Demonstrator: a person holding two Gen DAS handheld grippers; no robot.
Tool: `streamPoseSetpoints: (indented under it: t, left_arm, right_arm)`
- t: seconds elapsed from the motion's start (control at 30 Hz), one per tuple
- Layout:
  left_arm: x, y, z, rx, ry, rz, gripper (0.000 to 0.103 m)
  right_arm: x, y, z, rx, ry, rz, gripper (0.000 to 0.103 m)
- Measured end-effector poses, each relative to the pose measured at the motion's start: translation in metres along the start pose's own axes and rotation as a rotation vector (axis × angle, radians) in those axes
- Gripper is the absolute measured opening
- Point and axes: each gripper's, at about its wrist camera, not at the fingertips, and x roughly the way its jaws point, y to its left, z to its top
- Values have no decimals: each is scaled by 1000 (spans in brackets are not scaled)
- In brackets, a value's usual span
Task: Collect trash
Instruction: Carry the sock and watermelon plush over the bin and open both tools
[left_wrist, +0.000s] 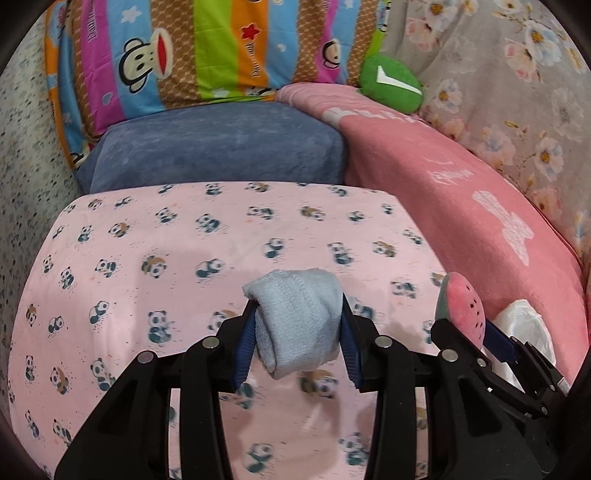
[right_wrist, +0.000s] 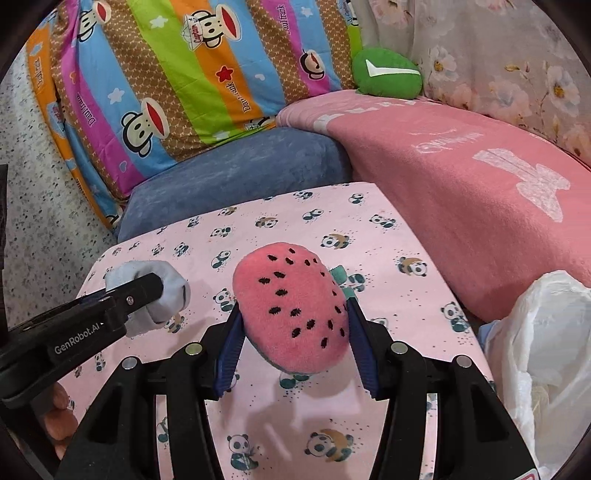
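Observation:
My left gripper is shut on a rolled light-blue sock and holds it above the pink panda sheet. The sock also shows in the right wrist view, at the left. My right gripper is shut on a pink watermelon plush with black seeds, above the same sheet. The plush shows in the left wrist view, at the right. A white plastic bag lies at the right edge, close beside the right gripper; it also shows in the left wrist view.
A blue cushion sits behind the sheet. A striped monkey-print pillow stands at the back. A pink blanket lies to the right, with a green plush and a floral cover behind it.

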Motion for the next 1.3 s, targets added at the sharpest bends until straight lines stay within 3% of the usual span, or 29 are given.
streamPoseSetpoints:
  t: [0.8, 1.3]
  left_arm:
    - [-67, -200, -34, 250, -55, -147, 39]
    - [-70, -272, -58, 362, -26, -212, 39]
  right_arm:
    - [-138, -157, -16, 194, -170, -111, 52]
    - [-178, -229, -36, 302, -214, -189, 52]
